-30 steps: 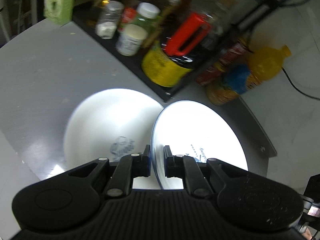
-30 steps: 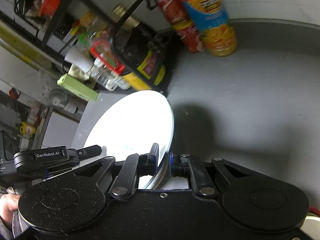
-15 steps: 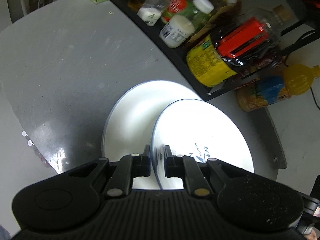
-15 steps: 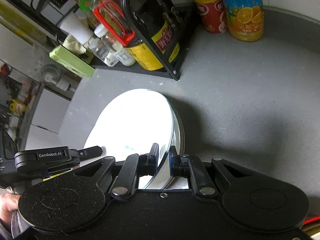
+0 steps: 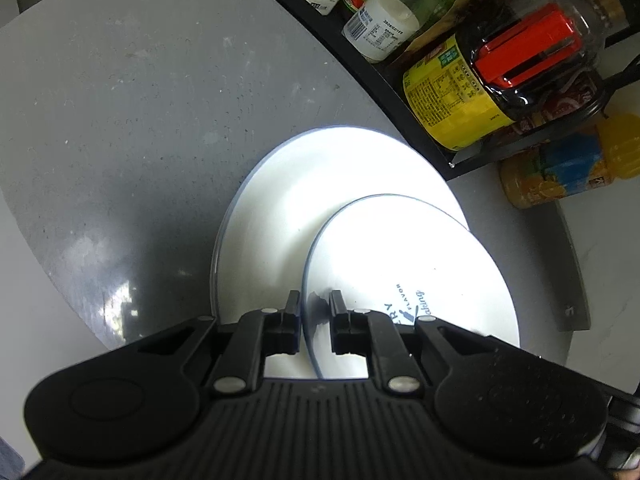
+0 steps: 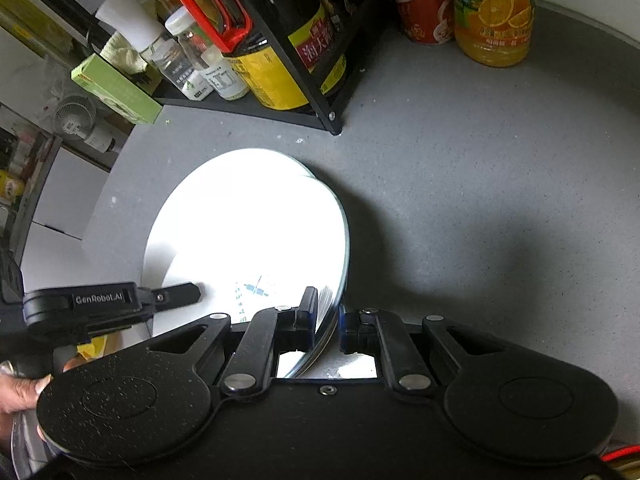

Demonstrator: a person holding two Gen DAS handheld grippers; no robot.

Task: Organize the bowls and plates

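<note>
Small plate set onto the larger one for stacking

The left gripper (image 5: 314,312) and right gripper (image 6: 327,314) each straddle the rim of the small printed plate (image 5: 400,264), fingers slightly parted, so the grip looks released; it rests on the large plate (image 5: 320,184), flat on the tabletop (image 5: 120,100) beside the condiment rack (image 6: 312,92)

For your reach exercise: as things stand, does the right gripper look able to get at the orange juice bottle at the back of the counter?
Probably yes, once freed: bare grey counter lies between the right gripper and the orange juice bottle. But a plate rim sits between its fingers.
</note>
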